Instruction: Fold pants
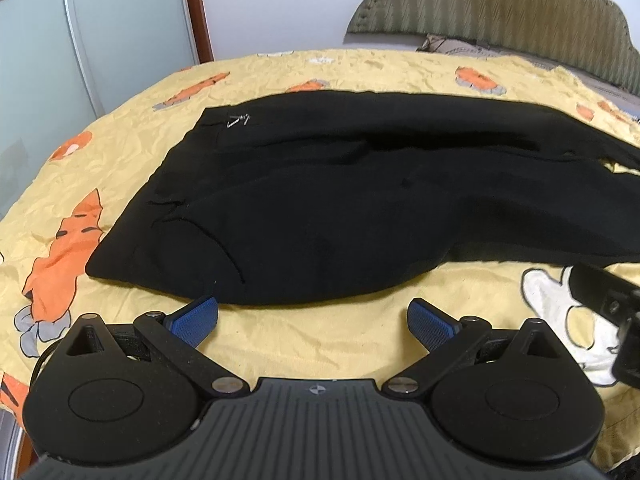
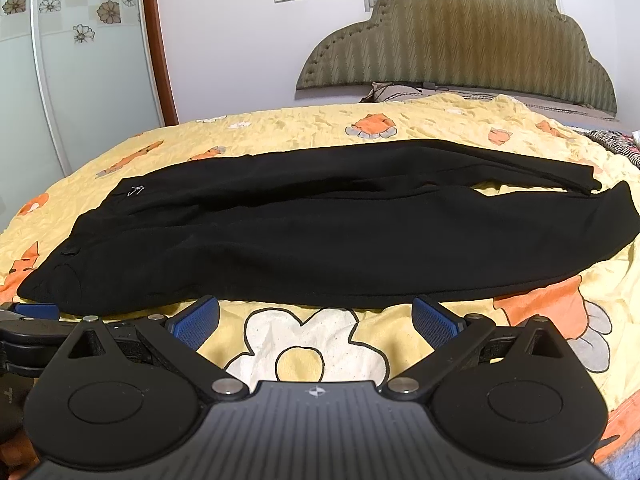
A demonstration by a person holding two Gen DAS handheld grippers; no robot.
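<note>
The black pants (image 1: 320, 200) lie flat on the yellow bedspread (image 1: 320, 344), stretched from nine o'clock to three o'clock across the middle of both views, with the waist end at nine o'clock and the leg ends at three o'clock. A small silver logo (image 1: 238, 121) sits near the waist at about ten o'clock. In the right wrist view the two legs (image 2: 520, 216) lie side by side and part slightly near their cuffs at two o'clock. The left gripper (image 1: 312, 322) hovers at six o'clock, just beside the near edge of the pants, its blue-padded jaws spread wide and holding nothing. The right gripper (image 2: 316, 320) sits likewise at six o'clock over a white flower print (image 2: 312, 344), jaws wide apart and empty, close to the near hem of the fabric. A padded headboard (image 2: 460, 44) rises at one o'clock, and a wardrobe door (image 2: 80, 60) with flower decals stands at ten o'clock.
</note>
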